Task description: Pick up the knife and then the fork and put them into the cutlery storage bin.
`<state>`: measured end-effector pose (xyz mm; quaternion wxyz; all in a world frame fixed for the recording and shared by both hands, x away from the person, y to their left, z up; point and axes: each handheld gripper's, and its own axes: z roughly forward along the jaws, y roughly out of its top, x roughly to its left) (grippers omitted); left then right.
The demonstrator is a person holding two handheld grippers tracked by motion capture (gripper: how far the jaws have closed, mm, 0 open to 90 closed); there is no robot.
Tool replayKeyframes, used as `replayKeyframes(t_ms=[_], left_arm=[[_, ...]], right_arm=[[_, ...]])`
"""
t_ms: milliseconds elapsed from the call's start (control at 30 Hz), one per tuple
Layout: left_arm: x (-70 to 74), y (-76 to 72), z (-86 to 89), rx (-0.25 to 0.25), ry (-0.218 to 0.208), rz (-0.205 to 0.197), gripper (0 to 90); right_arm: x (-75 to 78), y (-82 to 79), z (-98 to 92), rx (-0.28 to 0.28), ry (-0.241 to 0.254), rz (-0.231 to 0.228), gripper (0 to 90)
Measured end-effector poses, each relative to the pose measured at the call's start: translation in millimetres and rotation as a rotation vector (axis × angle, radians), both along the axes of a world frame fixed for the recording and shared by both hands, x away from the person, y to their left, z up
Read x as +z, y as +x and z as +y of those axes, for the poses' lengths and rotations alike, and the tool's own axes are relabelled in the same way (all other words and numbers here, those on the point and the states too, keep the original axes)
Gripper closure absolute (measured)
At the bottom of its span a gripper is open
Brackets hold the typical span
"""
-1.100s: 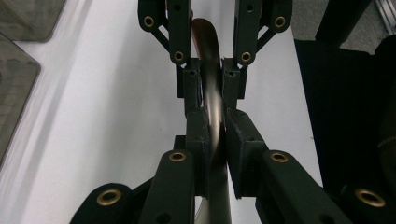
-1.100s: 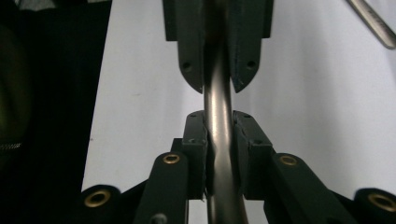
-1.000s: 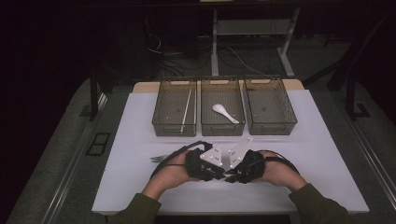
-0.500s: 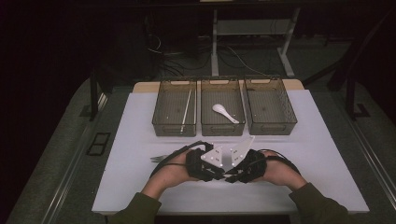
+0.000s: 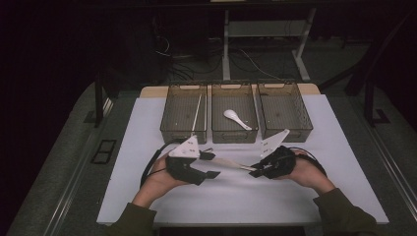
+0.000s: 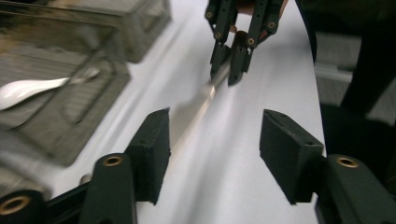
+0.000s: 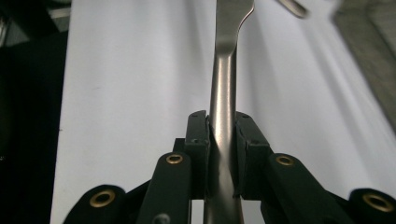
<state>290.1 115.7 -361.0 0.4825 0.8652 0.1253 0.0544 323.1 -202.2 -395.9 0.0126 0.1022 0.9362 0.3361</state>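
Note:
A metal utensil (image 5: 231, 163) with a long flat handle hangs just above the white mat, between my two grippers. My right gripper (image 5: 255, 170) is shut on its handle; in the right gripper view the pads (image 7: 198, 140) clamp the handle (image 7: 223, 93) from both sides. My left gripper (image 5: 210, 165) stands open, its jaws having just been opening. In the left gripper view the utensil's broad end (image 6: 194, 109) lies near the left pad (image 6: 156, 149) without being pressed, and the right gripper (image 6: 229, 70) holds the far end.
Three clear bins stand in a row at the back of the mat (image 5: 236, 196): the left bin (image 5: 183, 129) holds a thin pale stick (image 5: 197, 114), the middle bin (image 5: 234, 135) a white spoon (image 5: 237, 118), and the right bin (image 5: 285, 132) nothing I can see.
The two hands have drawn apart, left hand leftward and right hand rightward. The left jaws have opened off the utensil, which stays in the right gripper.

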Motion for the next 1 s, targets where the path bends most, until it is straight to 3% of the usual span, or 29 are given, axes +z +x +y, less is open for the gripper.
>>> replayKeyframes(t_ms=[67, 167, 400, 500, 667, 1000], left_arm=[[1.2, -1.7, 10.9, 0.041, -0.028, 0.012, 38.5], [-2.3, -3.3, 19.7, 0.091, -0.026, 0.014, 34.9], [-25.0, -6.4, 33.2, 0.187, -0.032, 0.052, 27.2], [-33.5, -9.8, 35.1, 0.197, -0.019, 0.06, 26.7], [-46.0, -11.9, 36.2, 0.219, -0.012, 0.075, 23.0], [-53.0, -10.0, 30.8, 0.199, 0.022, 0.086, 22.2]], right_arm=[[3.3, 3.5, -10.3, -0.044, 0.013, 0.003, 77.7], [9.0, 9.5, -25.4, -0.099, 0.042, -0.003, 77.6], [25.7, 25.5, -57.7, -0.253, 0.096, -0.018, 77.6], [30.8, 36.9, -69.8, -0.309, 0.12, -0.02, 77.6], [38.6, 57.3, -86.2, -0.406, 0.107, -0.026, 77.6], [38.1, 99.2, -113.7, -0.609, 0.101, 0.013, 77.6]])
